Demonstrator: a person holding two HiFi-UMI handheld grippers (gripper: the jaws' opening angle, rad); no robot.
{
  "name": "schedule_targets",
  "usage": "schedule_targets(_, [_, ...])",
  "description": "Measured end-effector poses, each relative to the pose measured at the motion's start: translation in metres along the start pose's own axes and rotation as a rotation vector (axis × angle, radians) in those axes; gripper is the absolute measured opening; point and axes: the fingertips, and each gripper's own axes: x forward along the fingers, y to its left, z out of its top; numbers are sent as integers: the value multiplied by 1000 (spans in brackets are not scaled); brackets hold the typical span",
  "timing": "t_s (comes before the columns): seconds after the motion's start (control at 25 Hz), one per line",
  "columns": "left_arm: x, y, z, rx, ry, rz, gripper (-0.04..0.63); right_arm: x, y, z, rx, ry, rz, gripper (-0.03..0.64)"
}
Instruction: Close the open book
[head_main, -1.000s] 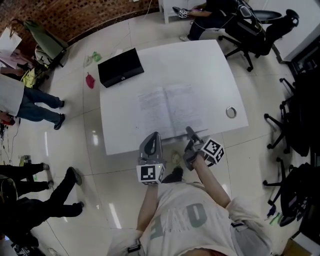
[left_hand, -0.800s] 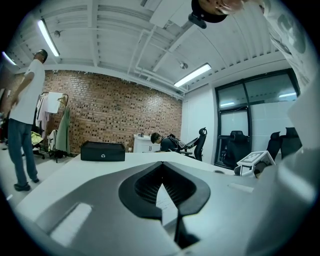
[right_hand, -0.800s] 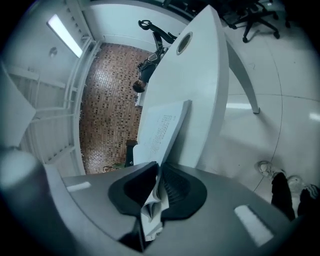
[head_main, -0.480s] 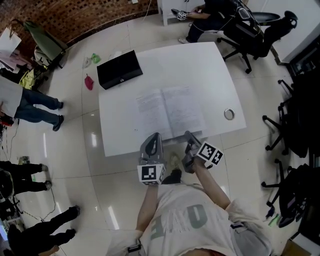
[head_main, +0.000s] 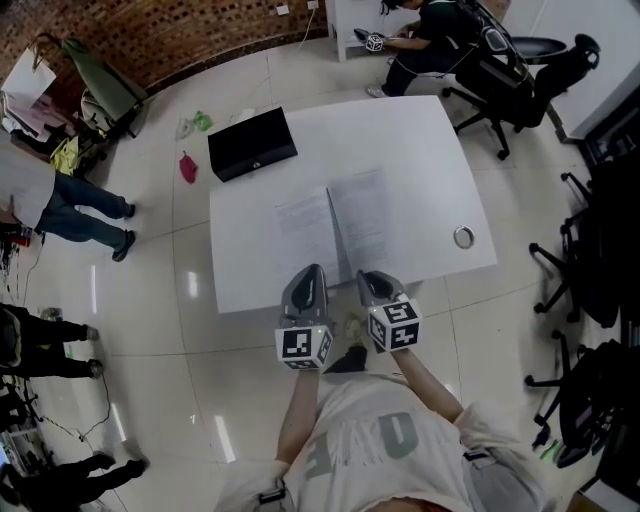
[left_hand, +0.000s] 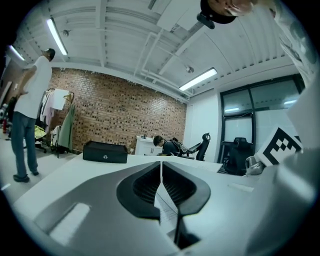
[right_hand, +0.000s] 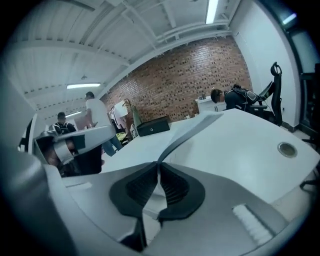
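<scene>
As its jaws have just been closing, the grey right claw (head_main: 367, 277) pinches the right half of the white paper book (head_main: 335, 222) ahead; the grey left claw (head_main: 306, 272) is shut, empty.

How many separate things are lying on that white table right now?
3: a black rectangular box at the far left corner, an open white-paged book in the middle, and a small metal ring near the right edge. None seems hidden.
</scene>
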Motion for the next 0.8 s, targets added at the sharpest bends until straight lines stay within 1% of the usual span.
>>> schedule_targets(0.04, [1,-2,-1,-31,6,-33,24,0,2,0,-11,4,2,25])
schedule_targets(0.08, [3,-6,-3,-72,15,-74,76,1,4,0,-21,7,2,23])
schedule_targets(0.12, [6,-11,-5,-118,29,-117,162,1,5,1,-33,10,0,23])
schedule_targets(0.16, [9,-16,-6,-157,44,-155,228,1,5,1,-40,10,-1,23])
schedule_targets(0.2, [12,-22,-6,-176,59,-187,277,2,5,1,-42,9,-3,23])
schedule_targets(0.24, [15,-29,-4,-172,72,-215,301,2,5,1,-42,6,-5,23])
schedule_targets(0.28, [17,-37,-1,-150,82,-240,315,3,7,1,-43,5,-4,23])
schedule_targets(0.36, [18,-49,4,-98,91,-276,325,5,13,1,-66,5,9,25])
schedule_targets(0.48, [20,-57,6,-74,95,-303,325,10,26,2,-152,16,43,28])
schedule_targets(0.56, [18,-54,5,-92,88,-289,325,10,31,1,-200,29,60,30])
schedule_targets(0.64, [14,-40,6,-132,59,-241,323,11,34,0,-219,40,71,32])
schedule_targets(0.72, [9,-17,9,-163,21,-163,318,14,34,-3,-225,50,77,34])
schedule_targets(0.8, [0,12,14,-166,-14,-65,310,17,38,-6,-221,60,94,34])
